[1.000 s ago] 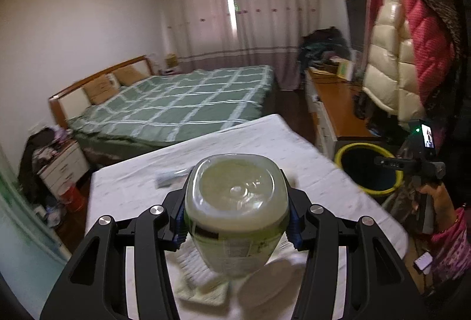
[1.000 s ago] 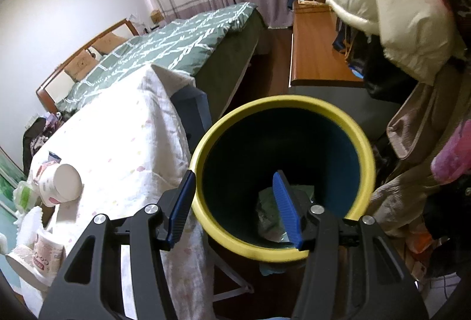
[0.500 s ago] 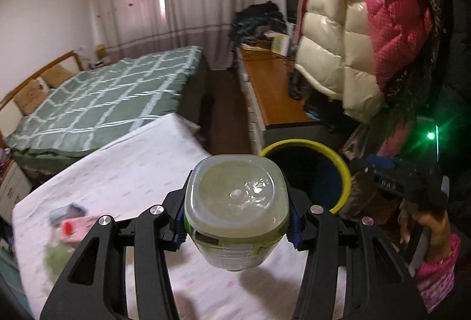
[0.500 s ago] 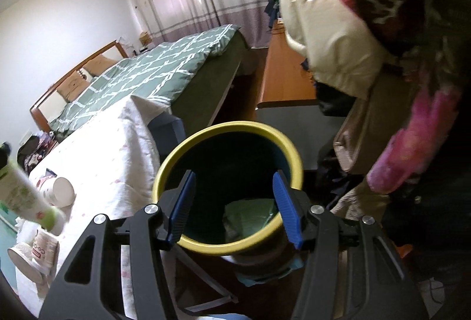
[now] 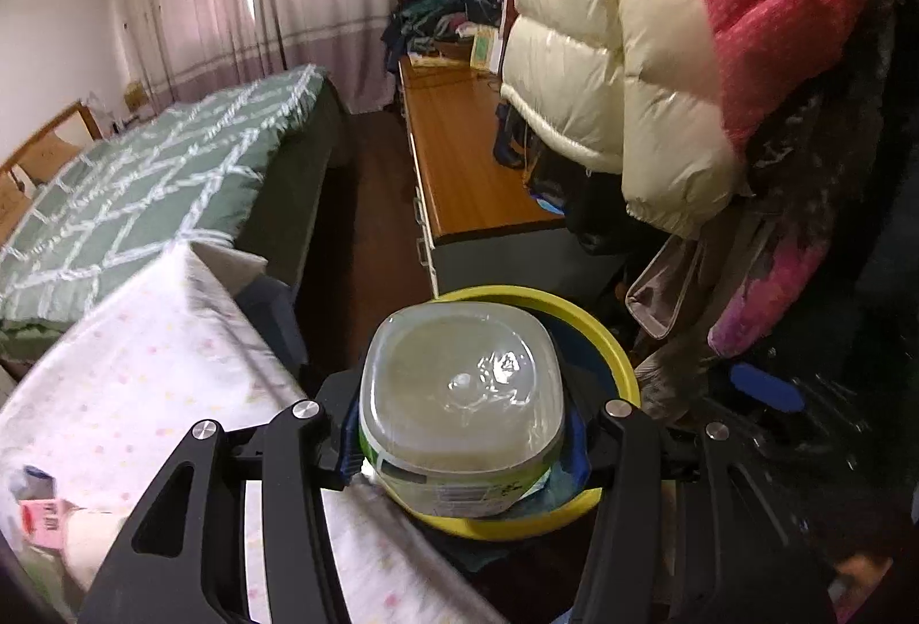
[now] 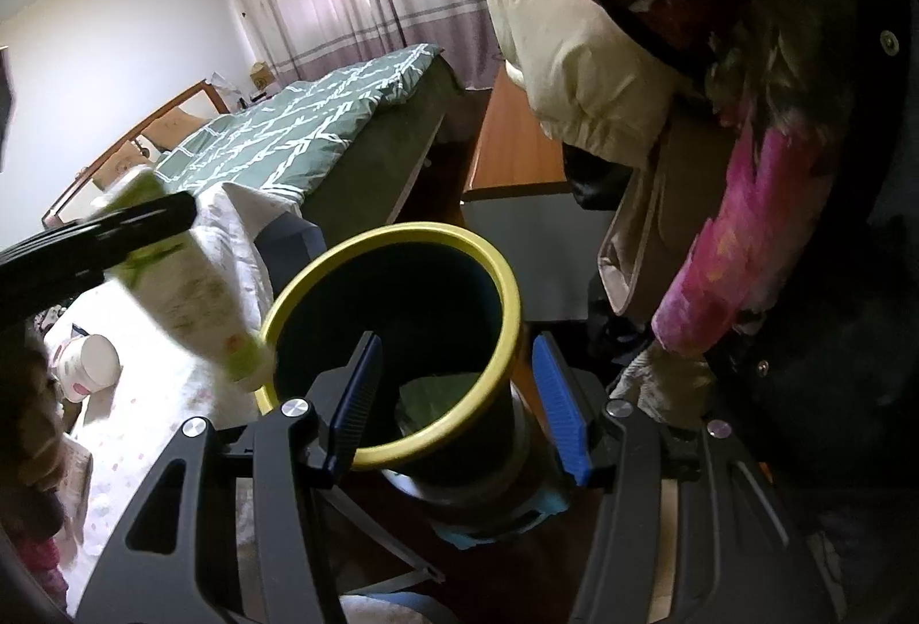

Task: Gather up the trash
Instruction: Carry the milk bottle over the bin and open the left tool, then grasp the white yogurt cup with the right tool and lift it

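My left gripper (image 5: 462,437) is shut on a clear plastic bottle with a green label (image 5: 459,411), seen base-on, right above the yellow-rimmed dark trash bin (image 5: 623,365). In the right wrist view the same bottle (image 6: 189,296) tilts down at the bin's left rim (image 6: 402,236), held by the left gripper's black fingers (image 6: 97,233). My right gripper (image 6: 465,405) is open and empty, hovering over the near side of the bin. Green crumpled trash (image 6: 436,397) lies inside the bin.
A table with a white dotted cloth (image 5: 143,382) stands left of the bin, with a paper cup (image 6: 92,365) and a pink packet (image 5: 46,523) on it. Hanging jackets (image 5: 660,49) crowd the right. A wooden dresser (image 5: 465,164) and a bed (image 5: 143,187) lie beyond.
My left gripper has carried the bottle from over the table rightward to above the bin. The right gripper has pulled back a little from the bin, still open.
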`<state>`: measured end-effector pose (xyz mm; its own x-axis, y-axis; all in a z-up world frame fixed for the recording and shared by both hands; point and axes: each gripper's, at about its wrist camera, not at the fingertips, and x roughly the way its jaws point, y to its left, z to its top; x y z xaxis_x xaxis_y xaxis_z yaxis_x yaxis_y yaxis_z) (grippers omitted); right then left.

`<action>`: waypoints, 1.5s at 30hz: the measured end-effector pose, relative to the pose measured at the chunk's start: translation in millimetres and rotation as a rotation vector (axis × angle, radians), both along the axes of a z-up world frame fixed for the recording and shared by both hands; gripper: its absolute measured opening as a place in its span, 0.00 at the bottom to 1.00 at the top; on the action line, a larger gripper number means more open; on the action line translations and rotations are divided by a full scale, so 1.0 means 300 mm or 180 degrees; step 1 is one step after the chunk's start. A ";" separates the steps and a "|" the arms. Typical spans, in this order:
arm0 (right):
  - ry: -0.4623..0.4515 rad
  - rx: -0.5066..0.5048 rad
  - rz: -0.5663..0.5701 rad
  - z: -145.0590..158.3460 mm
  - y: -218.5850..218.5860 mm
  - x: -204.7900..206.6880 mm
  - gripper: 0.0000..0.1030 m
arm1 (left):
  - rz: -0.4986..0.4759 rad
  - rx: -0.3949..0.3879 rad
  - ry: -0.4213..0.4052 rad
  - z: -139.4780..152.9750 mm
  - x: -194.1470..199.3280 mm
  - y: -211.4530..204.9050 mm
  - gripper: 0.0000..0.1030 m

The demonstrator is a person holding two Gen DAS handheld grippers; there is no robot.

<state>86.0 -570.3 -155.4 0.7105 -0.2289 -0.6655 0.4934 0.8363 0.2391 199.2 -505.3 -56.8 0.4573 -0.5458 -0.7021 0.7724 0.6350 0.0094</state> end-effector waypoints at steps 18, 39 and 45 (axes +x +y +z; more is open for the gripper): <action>0.0069 -0.0050 0.0383 0.011 0.183 0.056 0.55 | 0.0735 -0.0371 -0.0346 0.232 -0.122 0.605 0.89; 0.0179 0.0043 0.2116 0.043 0.969 0.276 0.55 | 0.2360 -0.0427 -0.0638 0.229 -0.298 1.570 0.90; -0.0023 -0.0101 0.2514 0.104 1.119 0.214 0.55 | 0.2427 -0.0499 -0.0647 0.220 -0.327 1.639 0.90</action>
<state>150.2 -234.6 -124.1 0.6749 0.3263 -0.6619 -0.2509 0.9449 0.2100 101.1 -13.5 9.1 0.8545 -0.1170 -0.5061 0.1184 0.9925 -0.0297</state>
